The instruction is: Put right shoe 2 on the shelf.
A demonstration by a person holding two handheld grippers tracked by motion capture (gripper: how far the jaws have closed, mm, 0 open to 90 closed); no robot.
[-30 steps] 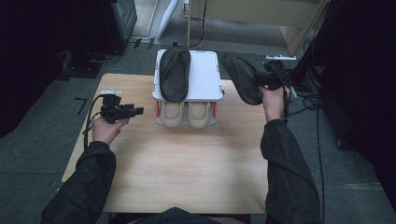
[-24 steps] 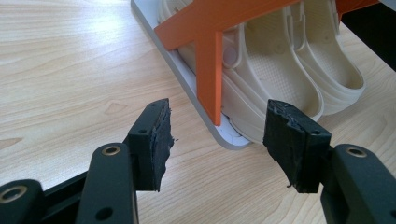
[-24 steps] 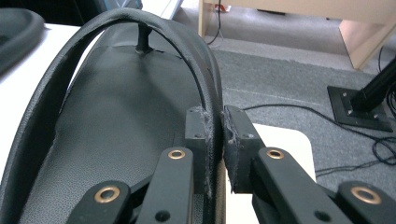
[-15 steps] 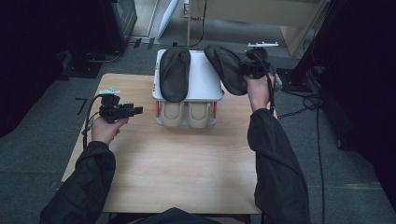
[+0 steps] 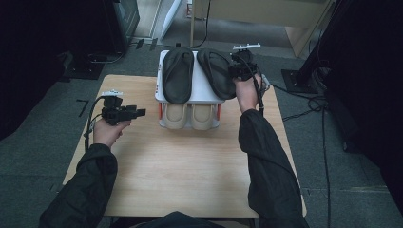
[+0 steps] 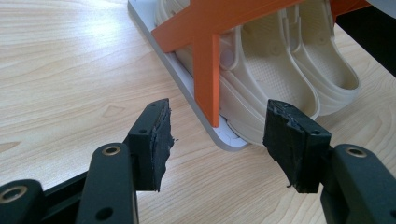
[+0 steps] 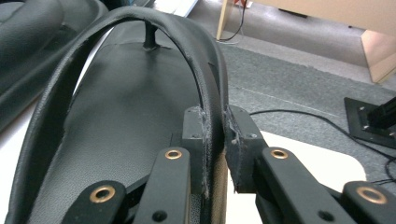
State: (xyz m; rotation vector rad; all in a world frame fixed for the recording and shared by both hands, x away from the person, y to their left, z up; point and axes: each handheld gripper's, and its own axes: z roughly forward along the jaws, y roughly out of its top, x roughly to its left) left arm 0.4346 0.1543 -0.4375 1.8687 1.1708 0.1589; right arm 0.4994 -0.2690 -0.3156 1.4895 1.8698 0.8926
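- While the right tool [image 5: 236,69] is clamped on the strap of a black flip-flop [image 5: 216,72], that flip-flop lies on the top shelf of a small white shoe rack [image 5: 161,64] at the far edge of the tabletop [image 5: 190,166].
- In the right gripper view, the two black jaws of the right tool [image 7: 215,135] press from both sides on the strap at the outer edge of the black flip-flop [image 7: 112,107], with no gap left between pads and strap.
- The held flip-flop sits on the right half of the top shelf, just beside a second black flip-flop [image 5: 178,73] that lies on the left half; whether the two touch cannot be told.
- Under the top shelf, a pair of cream clogs [image 5: 191,115] stands side by side on the lower level, toes toward the person.
- The left tool [image 5: 138,112] is held above the tabletop to the left of the rack, well apart from the flip-flops, pointing toward the rack.
- In the left gripper view, the left tool [image 6: 217,135] has its jaws spread wide with nothing between them; beyond them are an orange brace [image 6: 210,56] of the rack and the cream clogs [image 6: 280,70] on the white base.
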